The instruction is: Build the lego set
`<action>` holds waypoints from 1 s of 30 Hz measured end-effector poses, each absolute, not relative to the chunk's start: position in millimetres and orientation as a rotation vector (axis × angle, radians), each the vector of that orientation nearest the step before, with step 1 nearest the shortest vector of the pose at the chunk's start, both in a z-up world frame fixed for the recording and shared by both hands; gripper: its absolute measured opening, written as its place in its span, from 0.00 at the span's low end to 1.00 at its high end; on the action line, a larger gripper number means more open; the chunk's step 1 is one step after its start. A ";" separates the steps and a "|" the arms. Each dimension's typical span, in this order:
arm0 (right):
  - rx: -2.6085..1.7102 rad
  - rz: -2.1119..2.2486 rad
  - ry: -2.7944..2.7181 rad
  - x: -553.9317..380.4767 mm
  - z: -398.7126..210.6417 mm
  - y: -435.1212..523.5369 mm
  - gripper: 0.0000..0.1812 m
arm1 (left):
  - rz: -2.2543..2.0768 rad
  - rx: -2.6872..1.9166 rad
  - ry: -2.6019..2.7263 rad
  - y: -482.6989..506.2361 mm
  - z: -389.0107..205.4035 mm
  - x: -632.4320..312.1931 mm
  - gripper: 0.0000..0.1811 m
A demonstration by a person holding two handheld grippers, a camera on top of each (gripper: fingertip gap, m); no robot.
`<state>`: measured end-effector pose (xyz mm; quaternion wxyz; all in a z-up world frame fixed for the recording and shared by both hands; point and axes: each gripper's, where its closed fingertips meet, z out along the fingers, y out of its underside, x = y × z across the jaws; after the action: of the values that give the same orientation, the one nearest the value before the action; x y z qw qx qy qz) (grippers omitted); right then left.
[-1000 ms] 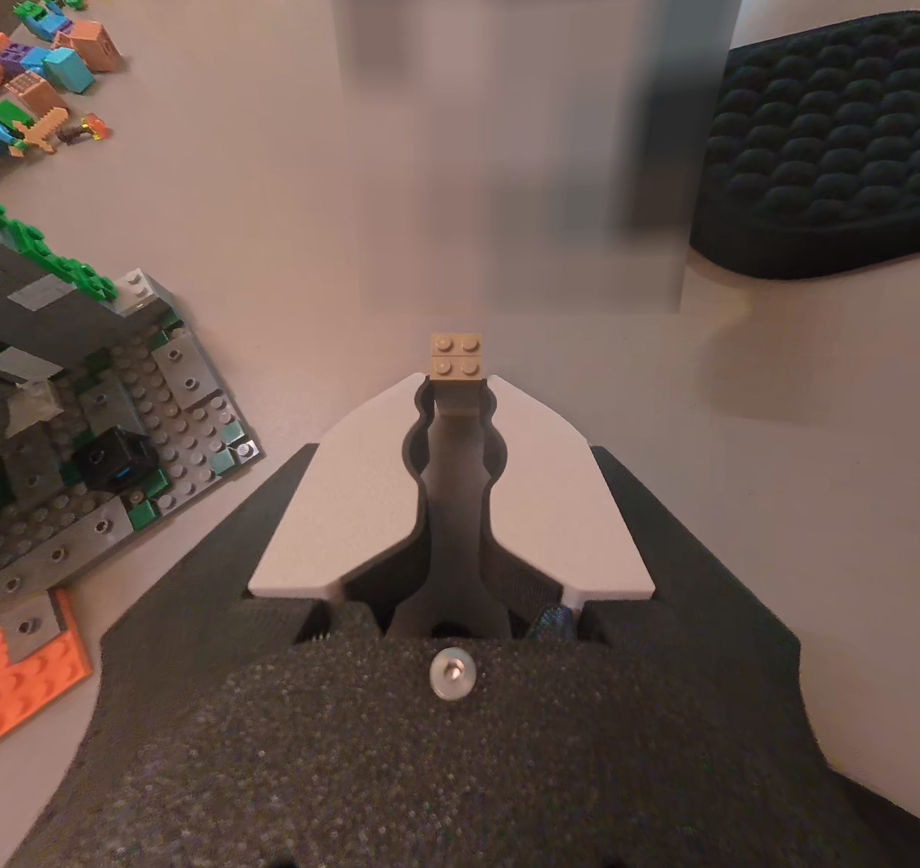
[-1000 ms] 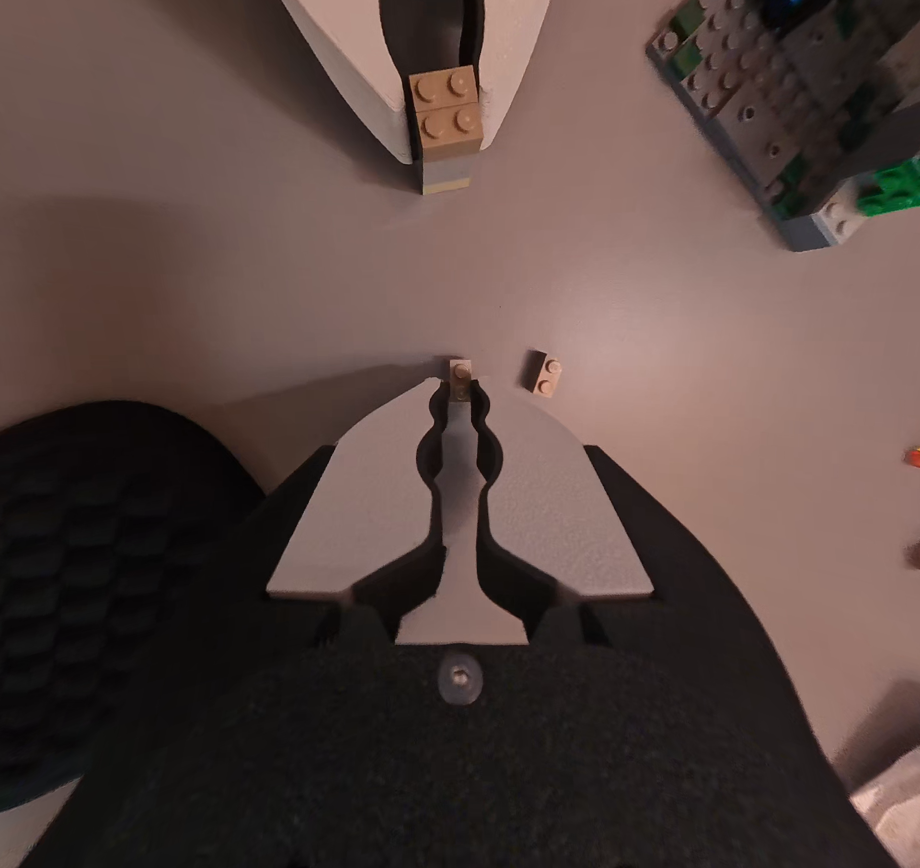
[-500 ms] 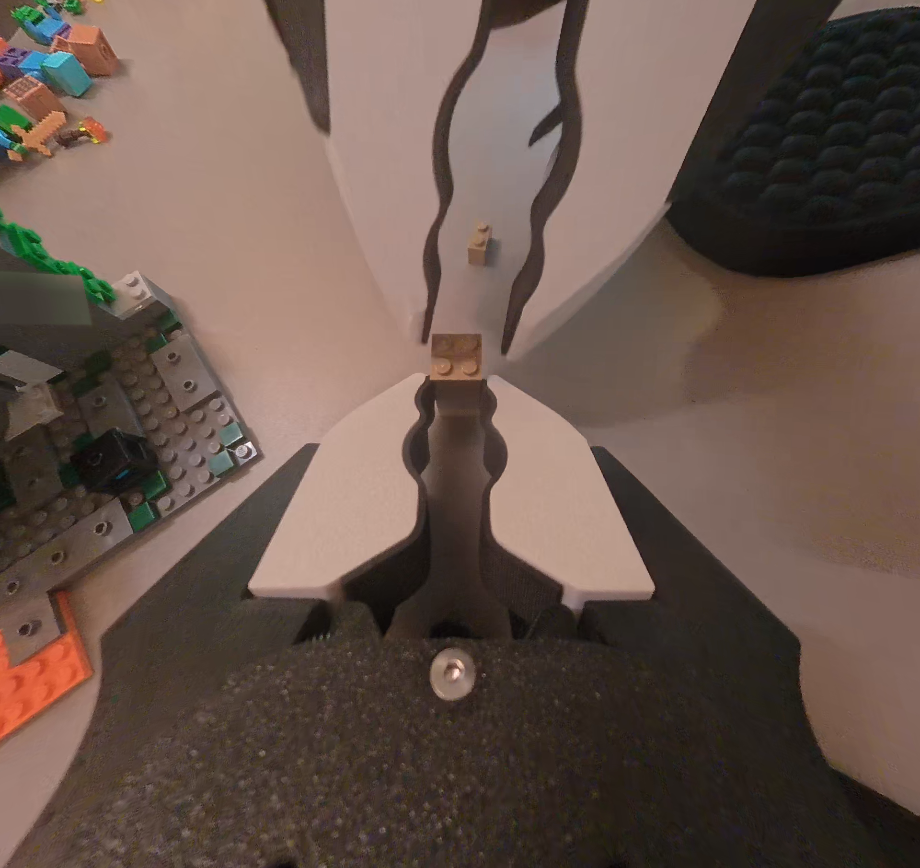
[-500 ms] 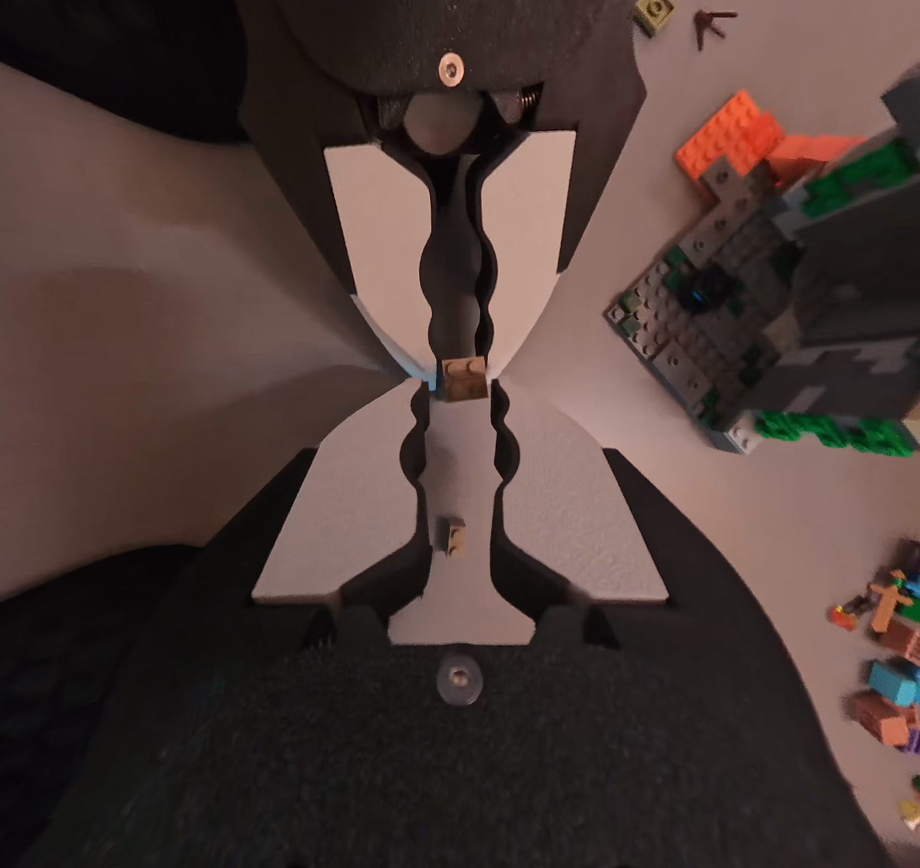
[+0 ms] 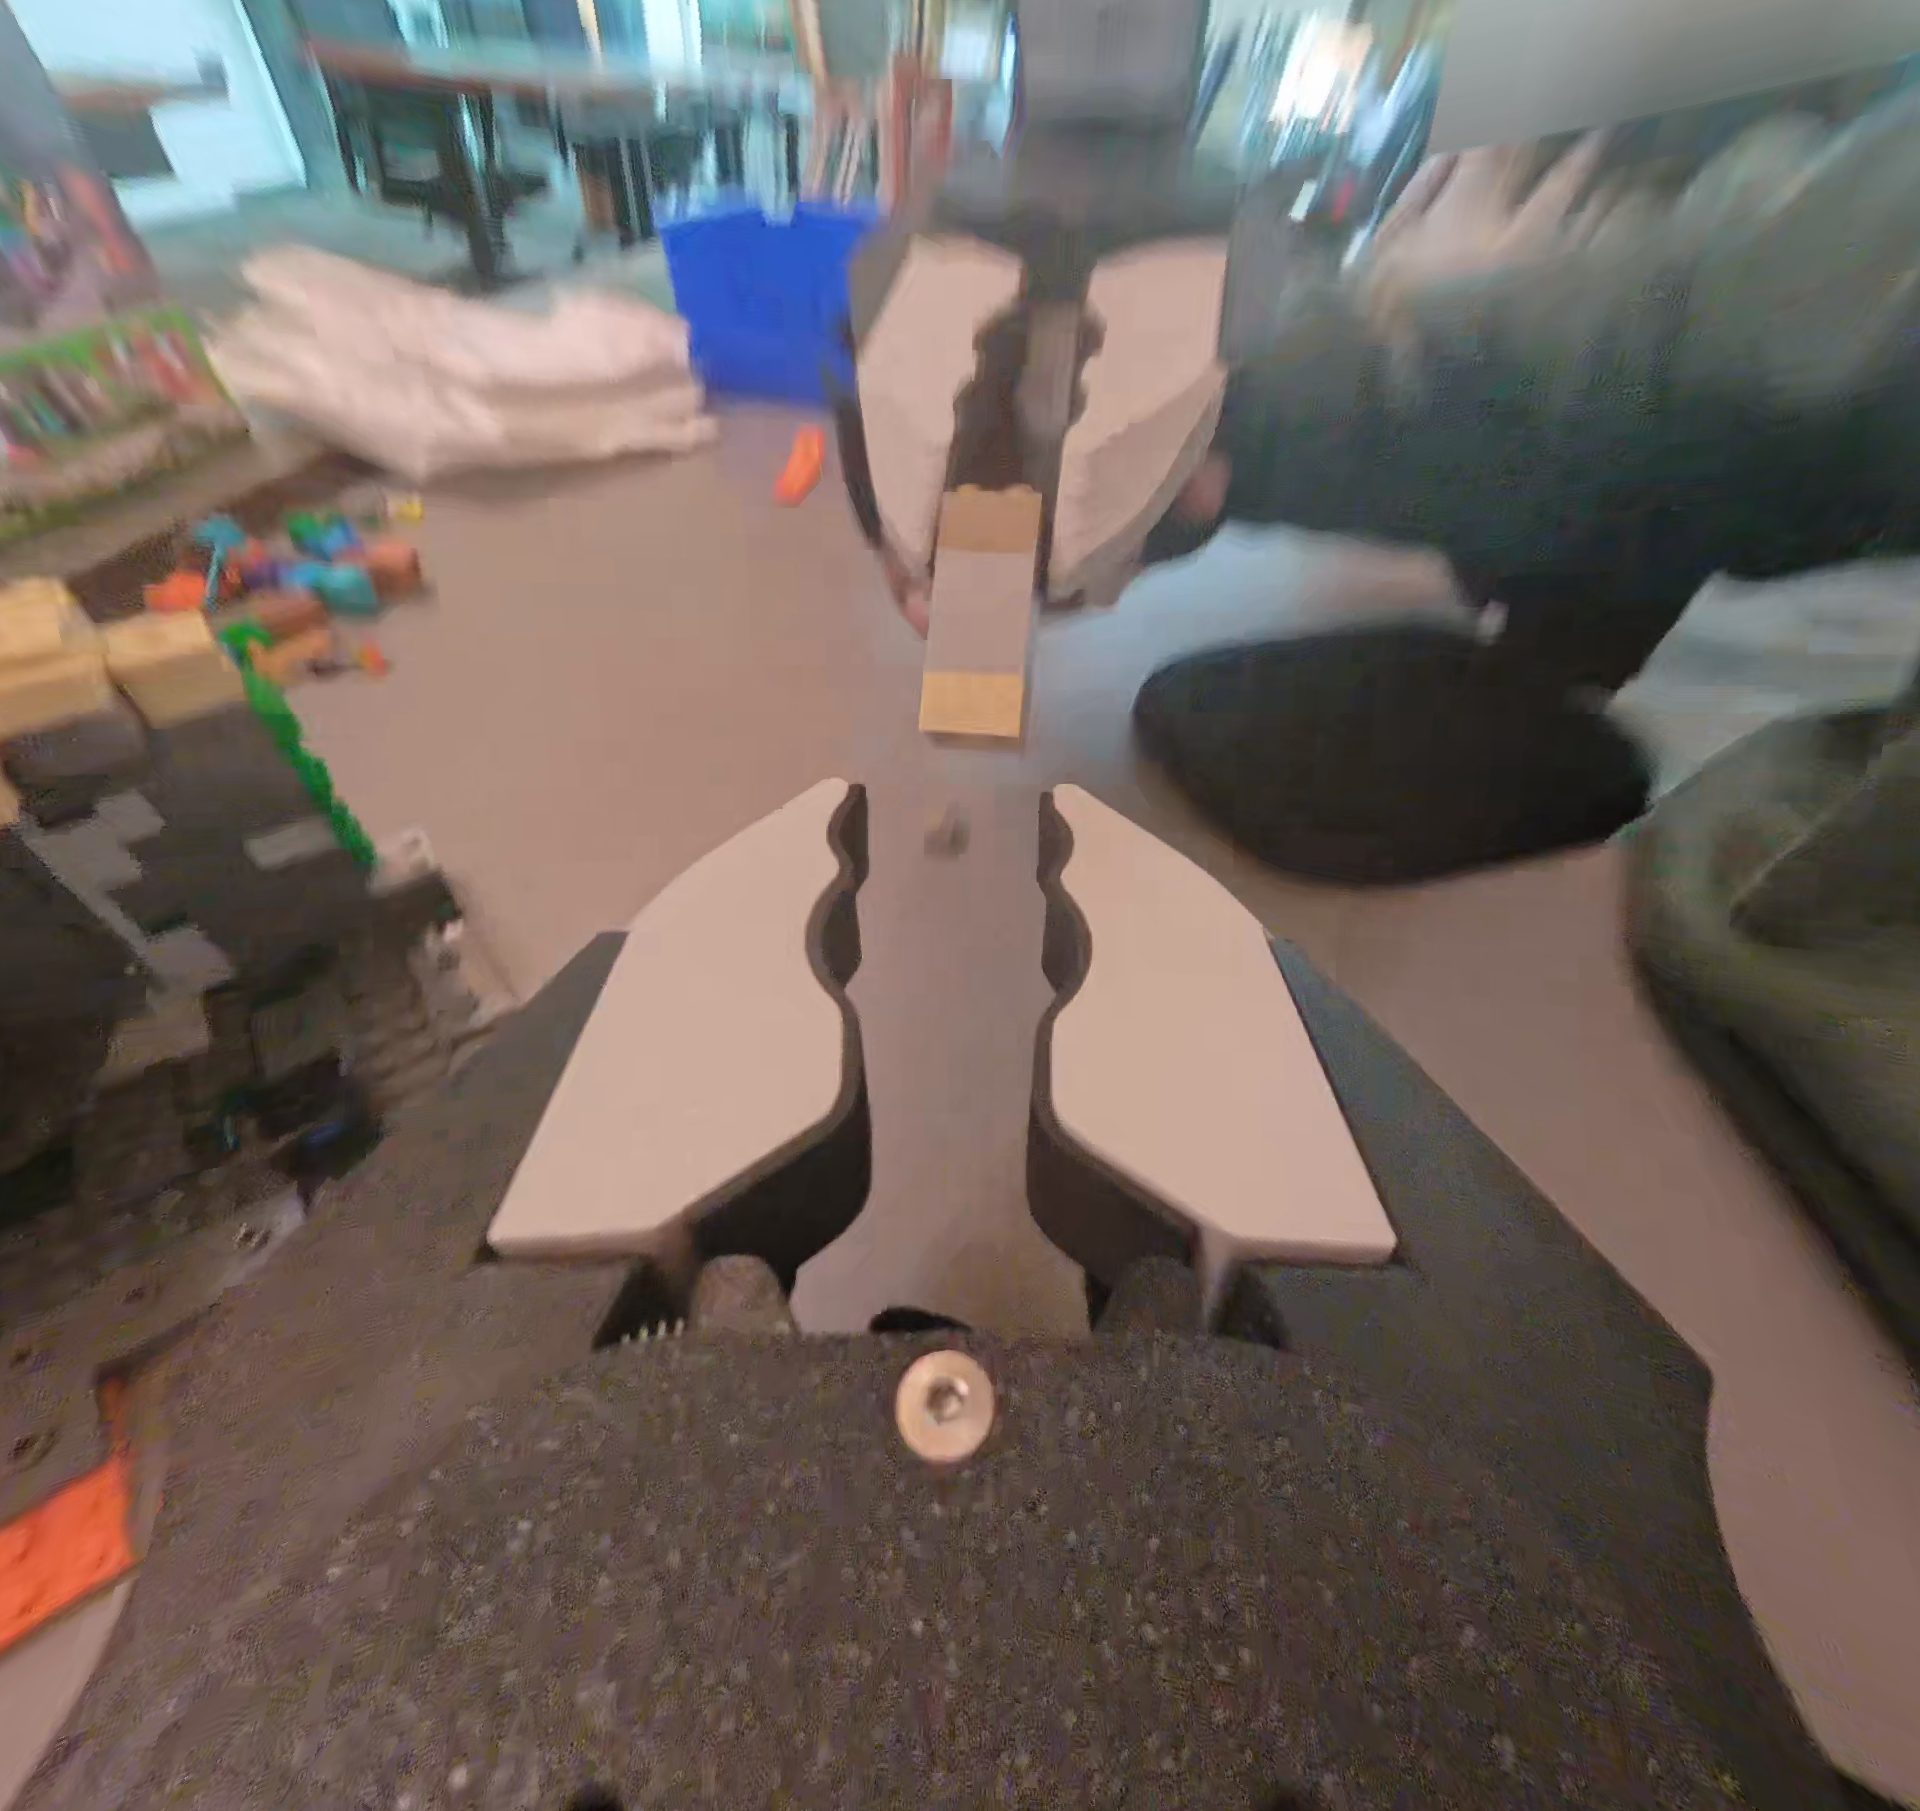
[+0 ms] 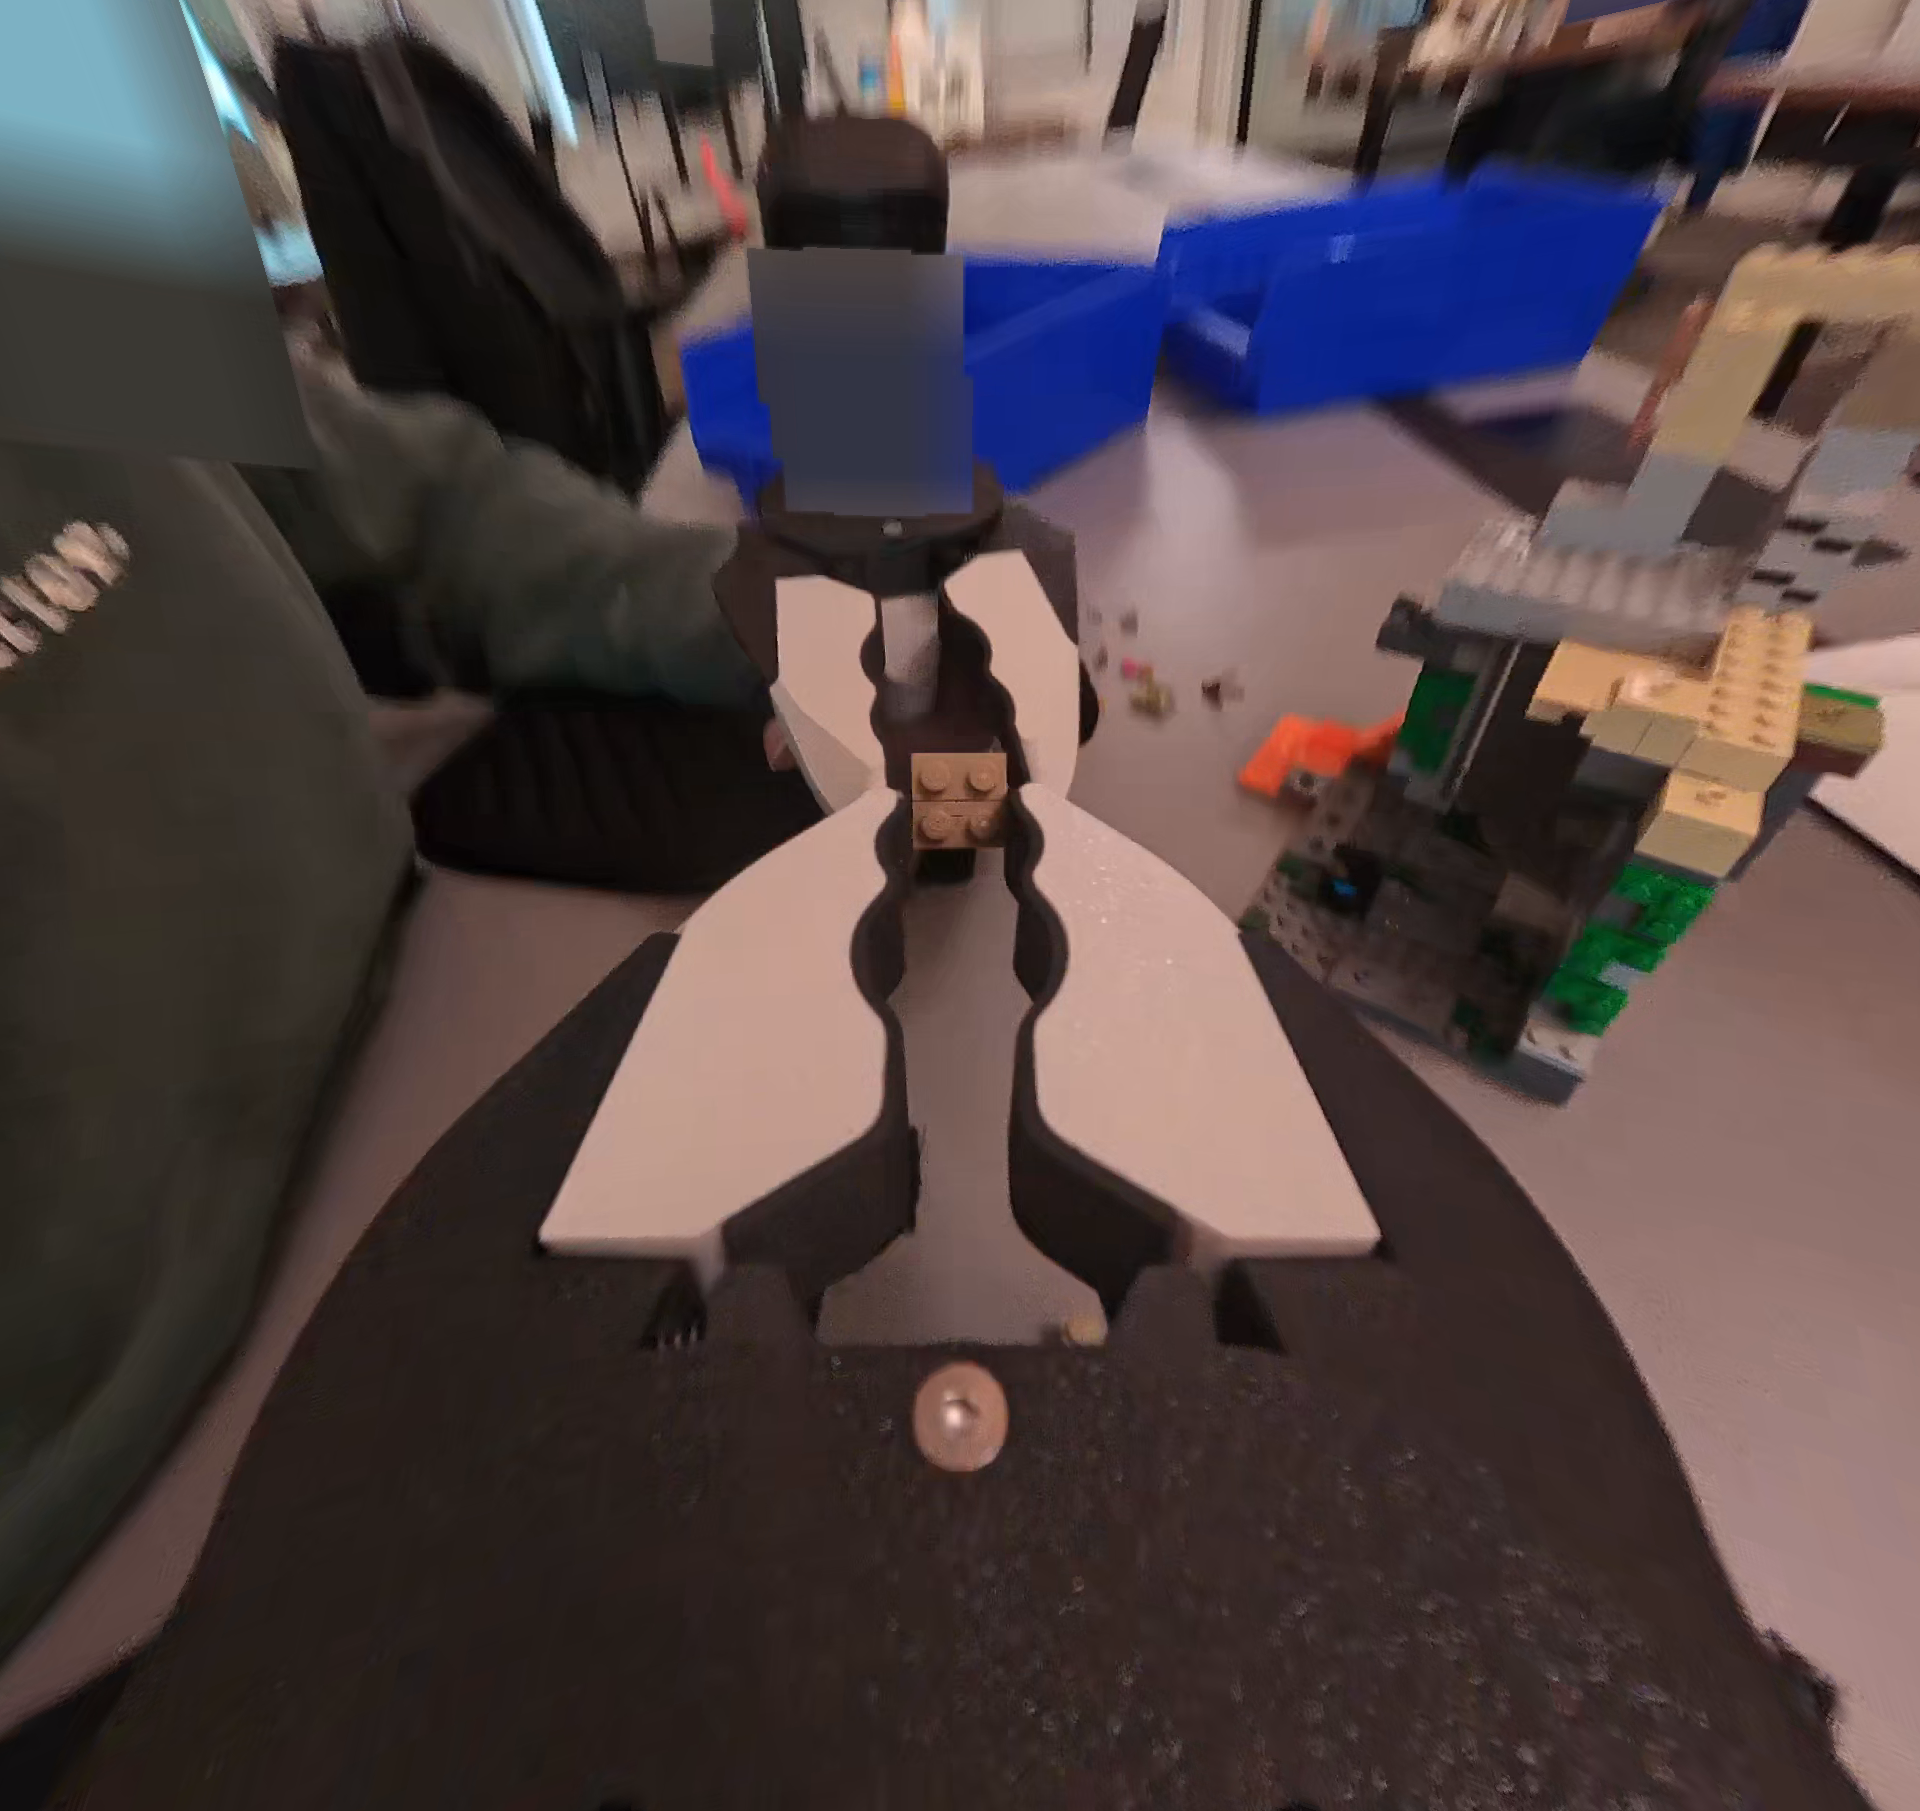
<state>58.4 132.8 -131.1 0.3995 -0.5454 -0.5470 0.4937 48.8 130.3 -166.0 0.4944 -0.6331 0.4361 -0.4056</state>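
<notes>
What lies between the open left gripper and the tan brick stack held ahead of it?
Left wrist view: only bare table, with one small, blurred loose piece lying on it.

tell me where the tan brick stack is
The stack is centre of the left wrist view, in the right gripper, ahead of the open left gripper.

Fingers (image 5: 717,1034): smooth matt pale plastic, dark wavy inner edges. Gripper body (image 5: 935,1605): rough, speckled black finish, like printed plastic. Screw (image 5: 943,1406): bright metal, glossy. Brick stack (image 6: 958,805): tan plastic, studded, slight sheen. Model (image 6: 1621,785): hard plastic in grey, tan and green, studded tops. Table (image 5: 623,681): smooth matt grey. Cushion (image 5: 1382,753): black, dimpled, matt, apparently foam or cloth. Sleeve (image 6: 499,556): dark green cloth, soft. Bins (image 6: 1351,307): blue plastic, finish lost to blur.
</notes>
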 end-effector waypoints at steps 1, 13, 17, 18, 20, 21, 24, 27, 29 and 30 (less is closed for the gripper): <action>-1.343 1.299 -1.313 60.7 -124.7 131.5 0.09 | -1.046 -1.477 1.013 127.6 -151.9 48.2 0.17; -1.206 1.482 -1.170 51.3 -112.4 109.8 0.09 | -1.118 -1.314 0.990 106.2 -120.4 52.0 0.10; -1.324 1.399 -1.265 56.9 -122.0 117.7 0.11 | -1.059 -1.354 1.014 109.7 -127.0 49.1 0.09; -1.374 1.351 -1.298 61.9 -125.3 123.2 0.12 | -1.051 -1.368 1.018 111.0 -129.6 47.5 0.09; -1.528 1.160 -1.407 75.7 -145.4 139.0 0.11 | -1.004 -1.400 1.036 114.8 -137.6 44.4 0.09; -1.612 1.032 -1.499 84.9 -161.9 144.5 0.11 | -0.978 -1.417 1.046 116.9 -142.0 43.4 0.09; -1.787 0.721 -1.755 110.4 -206.1 149.5 0.11 | -0.937 -1.459 1.081 119.0 -152.5 44.5 0.09; -1.852 0.568 -1.874 120.5 -226.7 152.3 0.11 | -0.896 -1.489 1.116 119.0 -161.1 46.3 0.09; -1.862 0.510 -1.934 122.0 -234.2 153.0 0.11 | -0.884 -1.512 1.133 118.7 -166.3 46.6 0.09; -1.864 0.490 -1.956 121.6 -237.2 153.4 0.10 | -0.876 -1.524 1.138 119.0 -168.8 46.5 0.09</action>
<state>121.6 153.4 -237.2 0.1964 -0.6655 -0.6985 0.1749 46.5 119.0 -168.8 0.5003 -0.6301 0.4707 -0.3621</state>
